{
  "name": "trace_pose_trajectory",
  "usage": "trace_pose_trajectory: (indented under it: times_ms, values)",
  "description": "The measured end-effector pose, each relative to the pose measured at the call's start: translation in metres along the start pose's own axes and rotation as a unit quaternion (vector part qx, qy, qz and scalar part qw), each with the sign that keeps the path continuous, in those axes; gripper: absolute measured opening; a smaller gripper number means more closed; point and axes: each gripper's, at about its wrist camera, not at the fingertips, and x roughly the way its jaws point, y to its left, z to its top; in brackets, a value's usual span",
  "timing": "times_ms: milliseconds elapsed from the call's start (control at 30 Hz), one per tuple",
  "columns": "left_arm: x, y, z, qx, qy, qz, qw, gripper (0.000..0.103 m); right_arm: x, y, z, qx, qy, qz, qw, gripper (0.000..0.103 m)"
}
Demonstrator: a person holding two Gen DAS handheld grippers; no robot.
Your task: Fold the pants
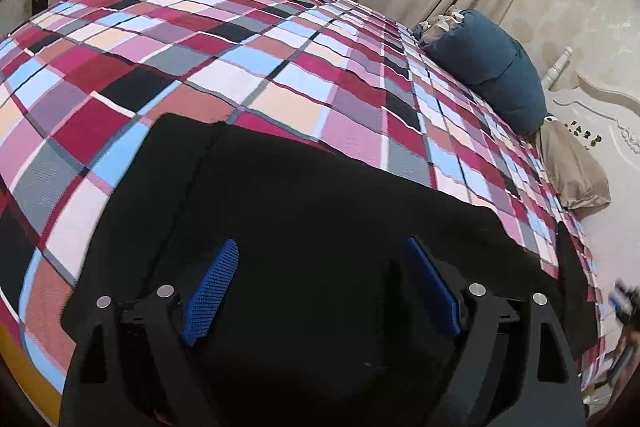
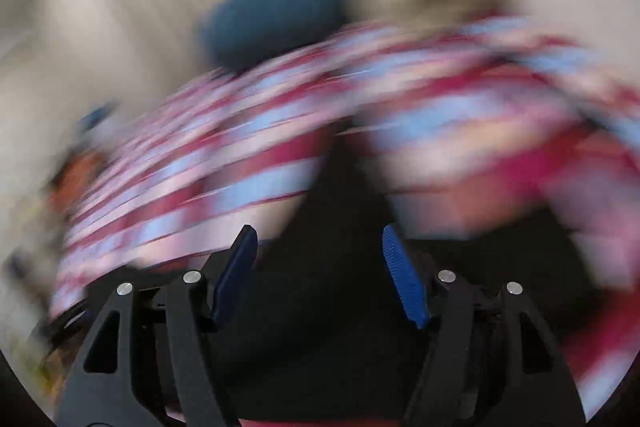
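Lay spread on the checked bedspread (image 1: 240,75) of the bed: black pants (image 1: 304,195), flat, near the edge. Hovered just above them, jaws wide, nothing held: left gripper (image 1: 320,287). Spread wide too, over black cloth, in a heavily blurred view: right gripper (image 2: 320,275). Rested further up the bed: blue pillow (image 1: 488,67).

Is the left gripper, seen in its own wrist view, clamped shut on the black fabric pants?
No: the left gripper has its blue ribbed pads spread wide above the black fabric pants, gripping nothing.
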Motion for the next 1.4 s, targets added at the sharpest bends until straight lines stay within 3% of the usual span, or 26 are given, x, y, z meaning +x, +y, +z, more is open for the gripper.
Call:
trace_pose_trajectory:
  times_ms: [67, 100, 133, 200, 267, 300, 367, 433, 500, 567, 667, 767, 800, 867, 900, 967, 1033, 1133, 1200, 1300, 1400]
  values:
    - [-0.003, -0.006, -0.005, -0.005, -0.006, 0.002, 1.0000, 0.084, -0.031, -0.061, -0.018, 0.063, -0.016, -0.083, 0.994, 0.065]
    - [-0.003, -0.009, -0.006, -0.006, -0.008, 0.005, 0.9999, 0.084, -0.042, -0.095, -0.027, 0.103, -0.017, -0.104, 0.989, 0.065]
    - [-0.003, -0.013, -0.008, -0.006, -0.011, 0.011, 0.9999, 0.084, -0.045, -0.120, -0.036, 0.138, -0.009, -0.110, 0.984, 0.065]
    - [-0.004, -0.021, -0.012, -0.003, -0.020, 0.036, 0.9992, 0.085, -0.036, -0.152, -0.053, 0.188, 0.021, -0.076, 0.979, 0.065]
    - [-0.005, -0.028, -0.013, 0.002, -0.026, 0.053, 0.9982, 0.085, -0.026, -0.153, -0.064, 0.193, 0.032, -0.036, 0.980, 0.066]
    - [-0.007, -0.030, -0.014, 0.001, -0.028, 0.059, 0.9979, 0.085, -0.025, -0.148, -0.065, 0.176, 0.028, -0.043, 0.983, 0.064]
    - [-0.008, -0.033, -0.015, -0.006, -0.025, 0.050, 0.9984, 0.085, -0.020, -0.133, -0.065, 0.133, 0.035, -0.033, 0.990, 0.019]
    - [-0.008, -0.035, -0.016, -0.016, -0.022, 0.049, 0.9984, 0.085, -0.009, -0.125, -0.067, 0.123, 0.060, 0.002, 0.991, 0.018]
    - [-0.008, -0.037, -0.017, -0.020, -0.020, 0.050, 0.9984, 0.085, -0.010, -0.117, -0.063, 0.084, 0.051, -0.029, 0.995, 0.017]
    - [-0.009, -0.038, -0.019, -0.026, -0.018, 0.047, 0.9984, 0.085, -0.017, -0.130, -0.058, 0.082, 0.031, -0.052, 0.995, 0.009]
    - [-0.007, -0.040, -0.024, -0.027, -0.016, 0.048, 0.9984, 0.085, -0.010, -0.153, -0.061, 0.118, 0.042, -0.026, 0.992, 0.010]
    - [-0.006, -0.044, -0.027, -0.011, -0.020, 0.056, 0.9982, 0.085, -0.013, -0.149, -0.055, 0.109, 0.044, -0.032, 0.993, 0.016]
    - [-0.006, -0.045, -0.027, -0.008, -0.021, 0.057, 0.9982, 0.085, -0.018, -0.150, -0.053, 0.119, 0.038, -0.043, 0.991, 0.017]
    - [-0.007, -0.045, -0.029, -0.008, -0.023, 0.052, 0.9983, 0.085, -0.046, -0.147, -0.041, 0.108, 0.000, -0.119, 0.987, 0.026]
    - [-0.007, -0.045, -0.030, -0.009, -0.024, 0.052, 0.9983, 0.085, -0.058, -0.132, -0.031, 0.098, -0.025, -0.129, 0.987, 0.029]
    - [-0.007, -0.047, -0.031, -0.007, -0.026, 0.051, 0.9983, 0.085, -0.064, -0.100, -0.020, 0.085, -0.043, -0.094, 0.991, 0.050]
    - [-0.006, -0.048, -0.032, -0.008, -0.027, 0.051, 0.9983, 0.086, -0.053, -0.041, -0.009, 0.033, -0.031, -0.055, 0.997, 0.061]
    - [-0.007, -0.047, -0.033, -0.016, -0.033, 0.050, 0.9981, 0.086, -0.006, 0.056, -0.004, -0.054, 0.020, 0.005, 0.998, 0.065]
    - [-0.007, -0.048, -0.034, -0.017, -0.035, 0.050, 0.9980, 0.086, 0.030, 0.103, -0.002, -0.087, 0.047, 0.012, 0.995, 0.065]
    - [-0.005, -0.050, -0.037, -0.006, -0.040, 0.056, 0.9976, 0.086, 0.105, 0.170, 0.016, -0.124, 0.095, -0.039, 0.987, 0.065]
    - [-0.003, -0.055, -0.040, 0.014, -0.045, 0.069, 0.9965, 0.087, 0.170, 0.204, 0.022, -0.147, 0.140, -0.132, 0.970, 0.065]
